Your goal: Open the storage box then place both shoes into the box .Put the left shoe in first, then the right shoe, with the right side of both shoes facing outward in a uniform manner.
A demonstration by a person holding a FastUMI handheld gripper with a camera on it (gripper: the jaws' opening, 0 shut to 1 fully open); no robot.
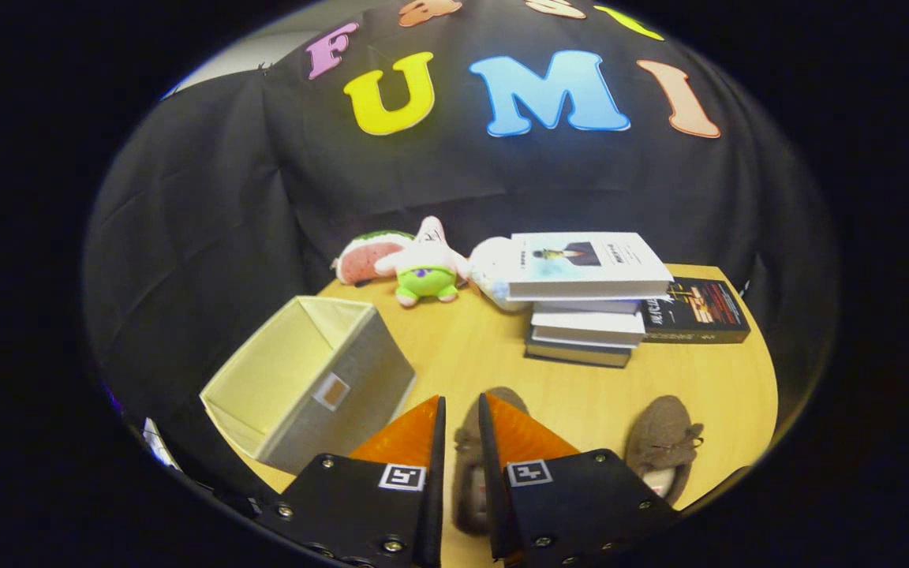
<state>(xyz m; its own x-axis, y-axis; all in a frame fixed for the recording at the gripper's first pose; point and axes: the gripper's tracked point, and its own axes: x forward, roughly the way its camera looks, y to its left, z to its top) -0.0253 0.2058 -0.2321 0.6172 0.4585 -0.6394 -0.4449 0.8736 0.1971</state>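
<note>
On the wooden table (494, 355) the storage box (308, 379) stands open (nothing inside), fingers (461, 414) clamping a brown shoe (470, 465).

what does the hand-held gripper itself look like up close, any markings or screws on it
The hand-held gripper has two wedge-shaped fingers tapering to points, each mounted on a black angular block. Each block carries a small square black-and-white tag and several round silver screws along its edges. No cables visible.
</note>
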